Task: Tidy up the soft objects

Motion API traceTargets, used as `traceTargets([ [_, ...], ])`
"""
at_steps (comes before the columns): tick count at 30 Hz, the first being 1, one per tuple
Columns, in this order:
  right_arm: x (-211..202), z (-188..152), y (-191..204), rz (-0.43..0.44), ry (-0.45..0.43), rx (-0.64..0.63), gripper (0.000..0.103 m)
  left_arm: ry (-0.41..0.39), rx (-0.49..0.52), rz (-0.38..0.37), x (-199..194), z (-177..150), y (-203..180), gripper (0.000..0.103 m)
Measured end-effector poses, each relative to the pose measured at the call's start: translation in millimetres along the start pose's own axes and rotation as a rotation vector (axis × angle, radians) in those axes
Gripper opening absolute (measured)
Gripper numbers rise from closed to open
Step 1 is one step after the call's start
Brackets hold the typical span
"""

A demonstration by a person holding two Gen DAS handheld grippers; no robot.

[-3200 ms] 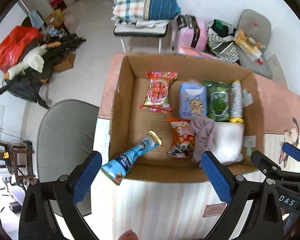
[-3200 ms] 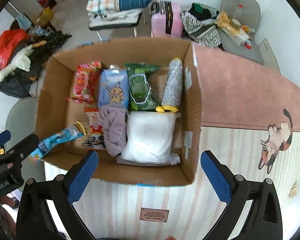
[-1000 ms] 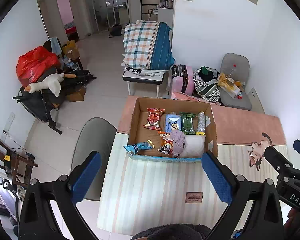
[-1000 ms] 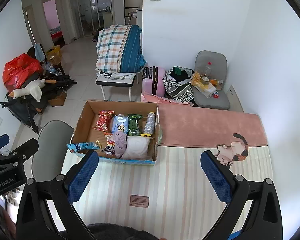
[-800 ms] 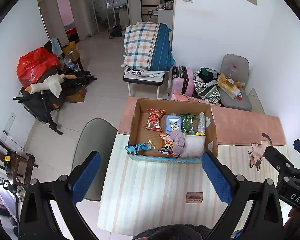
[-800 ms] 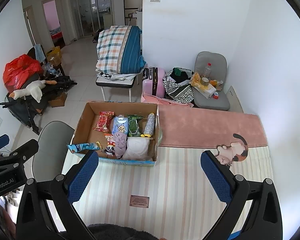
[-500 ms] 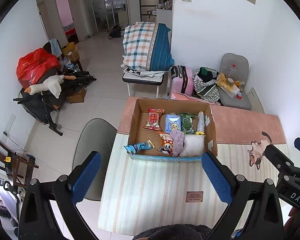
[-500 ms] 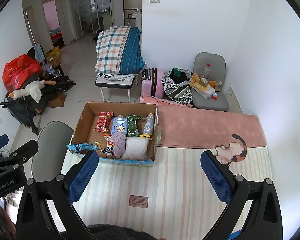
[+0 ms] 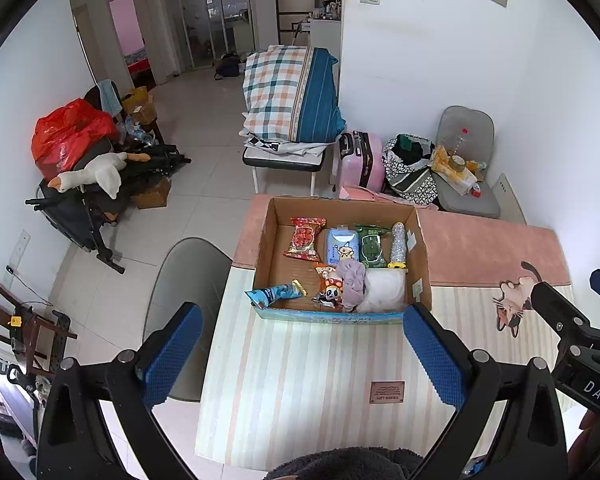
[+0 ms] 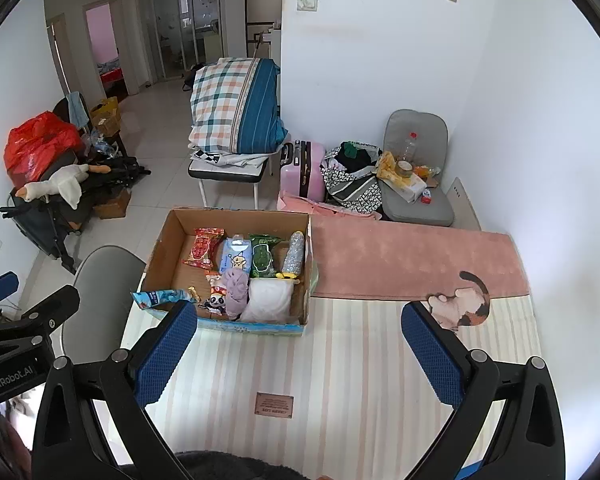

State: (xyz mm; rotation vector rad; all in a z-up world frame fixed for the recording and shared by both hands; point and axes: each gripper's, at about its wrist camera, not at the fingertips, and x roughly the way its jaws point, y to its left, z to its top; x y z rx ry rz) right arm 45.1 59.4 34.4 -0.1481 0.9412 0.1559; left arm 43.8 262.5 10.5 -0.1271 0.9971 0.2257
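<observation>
An open cardboard box [image 9: 266, 240] [image 10: 160, 248] stands on the table's far left part. In it lie a red snack packet [image 9: 305, 238], a blue wipes pack [image 9: 342, 246], a green packet [image 9: 372, 244], a silver roll [image 9: 397, 243], a purple cloth [image 9: 350, 286], a white soft pack [image 9: 384, 296] and a panda packet [image 9: 329, 292]. A blue snack bag [image 9: 274, 294] [image 10: 160, 298] hangs over the box's front left rim. My left gripper [image 9: 302, 354] and right gripper [image 10: 298, 354] are both open and empty, held high above the table, well back from the box.
The table has a striped cloth [image 9: 300, 380] and a pink mat with a cat print [image 10: 412, 260]. A grey chair [image 9: 184, 280] stands at the table's left. Beyond are a folding bed with a plaid pillow [image 9: 292, 100], a pink suitcase [image 9: 360, 160] and floor clutter [image 9: 92, 168].
Since 3.2 s ago both grippers have pulled far back and up from the box. Over the last second the views barely shift. Nothing in the box has moved.
</observation>
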Motion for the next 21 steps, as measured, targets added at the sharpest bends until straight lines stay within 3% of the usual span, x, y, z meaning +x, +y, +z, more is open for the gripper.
traceTargets([
  [21,-4.8,0.3,0.9,0.0,-0.008,-0.005,0.103,-0.009,0.005,-0.003,-2.3,0.0,2.3,0.103],
])
